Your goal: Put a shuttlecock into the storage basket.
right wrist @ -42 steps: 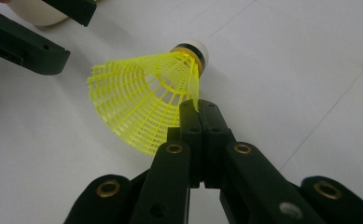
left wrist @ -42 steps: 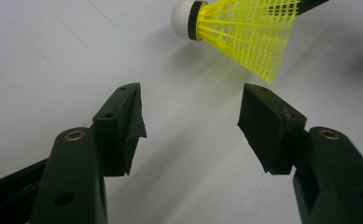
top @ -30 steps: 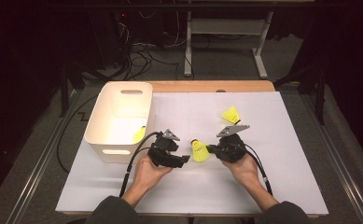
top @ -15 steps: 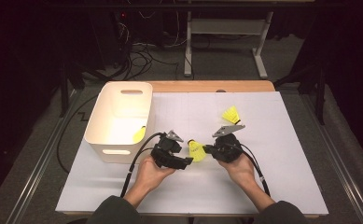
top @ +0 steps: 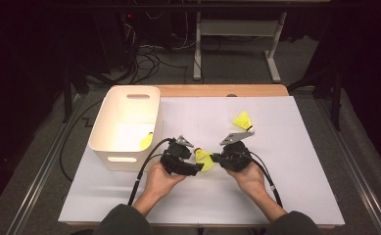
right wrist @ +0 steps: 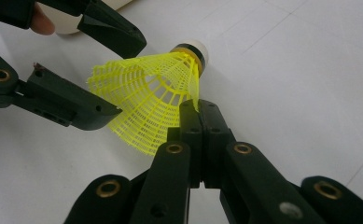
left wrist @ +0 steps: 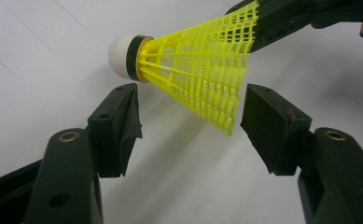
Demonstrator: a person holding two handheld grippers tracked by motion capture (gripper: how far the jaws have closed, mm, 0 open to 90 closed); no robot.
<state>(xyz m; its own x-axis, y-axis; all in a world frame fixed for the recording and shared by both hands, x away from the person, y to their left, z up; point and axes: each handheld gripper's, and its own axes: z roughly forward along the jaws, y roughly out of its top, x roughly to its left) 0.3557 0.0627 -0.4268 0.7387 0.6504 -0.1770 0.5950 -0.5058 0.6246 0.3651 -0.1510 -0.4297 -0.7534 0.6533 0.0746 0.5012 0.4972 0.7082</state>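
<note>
Over the white-covered bench (top: pixel 296 196), the right tool (right wrist: pixel 198 109) pinches a yellow shuttlecock's (top: pixel 203 158) skirt; the left tool (left wrist: pixel 188 121) gapes around it, seemingly untouching. Dark room, cables on floor (top: pixel 149 63).

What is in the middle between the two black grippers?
A yellow shuttlecock. In the high view it sits between the left gripper and the right gripper, which pinches its skirt; the left gripper's jaws stand open around it.

Bright yellow plastic mesh-skirted shuttlecock (left wrist: pixel 198 70) with white rounded cork tip and black band. Matt black two-jaw grippers, left (top: pixel 198 169) and right (right wrist: pixel 200 109), brass-coloured rivets. Cream-white rectangular plastic basket (top: pixel 110 147). Pale white table sheet (top: pixel 286 147), wood-brown edge behind.
</note>
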